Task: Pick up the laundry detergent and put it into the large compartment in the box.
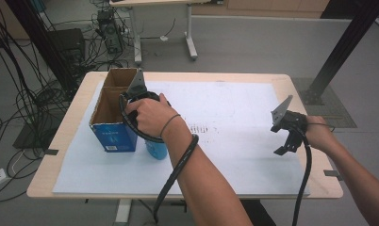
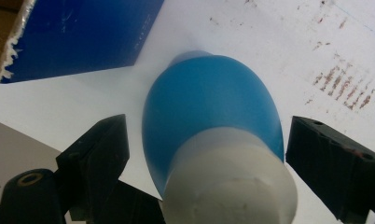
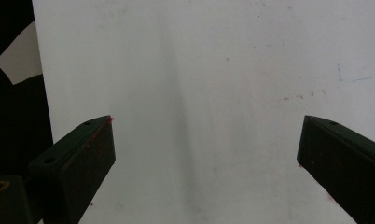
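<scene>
Left hand-held gripper (image 2: 204, 154) released, jaws straddling blue bottle (image 2: 209, 107) beside blue box (image 1: 113, 109) near tabletop's (image 1: 65, 136) left edge, right hand-held gripper (image 3: 206, 154) released over white sheet (image 3: 199, 70)

No wording or number can be read anywhere; the blue box (image 1: 113, 136) bears a pale printed label on its near face, too small and blurred to make out, and the reddish marks (image 2: 344, 86) on the white sheet (image 1: 234, 141) form no letters

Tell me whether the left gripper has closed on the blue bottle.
Open. The left gripper straddles the blue plastic bottle with a white cap; gaps show beside both jaws.
</scene>
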Demonstrator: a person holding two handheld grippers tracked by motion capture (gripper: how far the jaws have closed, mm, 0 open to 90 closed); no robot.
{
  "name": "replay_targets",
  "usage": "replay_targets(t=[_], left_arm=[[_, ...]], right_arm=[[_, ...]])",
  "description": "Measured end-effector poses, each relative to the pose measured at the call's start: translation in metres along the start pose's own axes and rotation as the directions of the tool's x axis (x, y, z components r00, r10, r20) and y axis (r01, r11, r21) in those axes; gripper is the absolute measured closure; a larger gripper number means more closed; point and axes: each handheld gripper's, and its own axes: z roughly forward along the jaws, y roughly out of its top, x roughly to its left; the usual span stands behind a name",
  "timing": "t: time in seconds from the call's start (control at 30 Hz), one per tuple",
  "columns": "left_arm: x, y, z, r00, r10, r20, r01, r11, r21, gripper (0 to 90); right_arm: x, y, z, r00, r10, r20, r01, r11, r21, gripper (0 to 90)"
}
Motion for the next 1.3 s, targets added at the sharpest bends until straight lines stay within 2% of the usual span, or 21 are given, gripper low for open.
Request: replay_targets(t=[0.2, 0.3, 0.43, 0.63, 1.3], left_arm=[[-0.0010, 0.0005, 0.0018, 1.0000, 0.001, -0.001, -0.001, 1.0000, -0.002, 20.7], [-0.0023, 0.0001, 0.0028, 1.0000, -0.003, -0.008, 0.003, 1.0000, -0.005, 30.1], [0.0000, 0.0001, 0.0031, 1.0000, -0.003, 0.006, 0.003, 1.0000, -0.003, 34.5], [-0.0001, 0.0003, 0.0029, 0.9999, -0.012, 0.006, 0.012, 0.9999, -0.003, 35.0], [-0.0006, 0.0004, 0.0029, 1.0000, -0.006, 0.003, 0.006, 1.0000, -0.005, 35.3]], right_arm=[[0.0000, -0.0018, -0.0008, 1.0000, -0.001, 0.003, 0.001, 1.000, -0.002, 4.2], [-0.0003, -0.0038, -0.0017, 1.0000, 0.000, 0.005, 0.000, 1.000, -0.004, 4.2], [-0.0003, -0.0030, -0.0011, 1.0000, 0.001, 0.004, -0.001, 1.000, 0.000, 4.2], [-0.0003, -0.0021, 0.0010, 1.0000, 0.001, 0.001, -0.001, 1.000, 0.003, 4.2], [0.0031, 0.0028, 0.0013, 0.9999, 0.001, 0.011, -0.001, 1.000, 0.013, 4.2]])
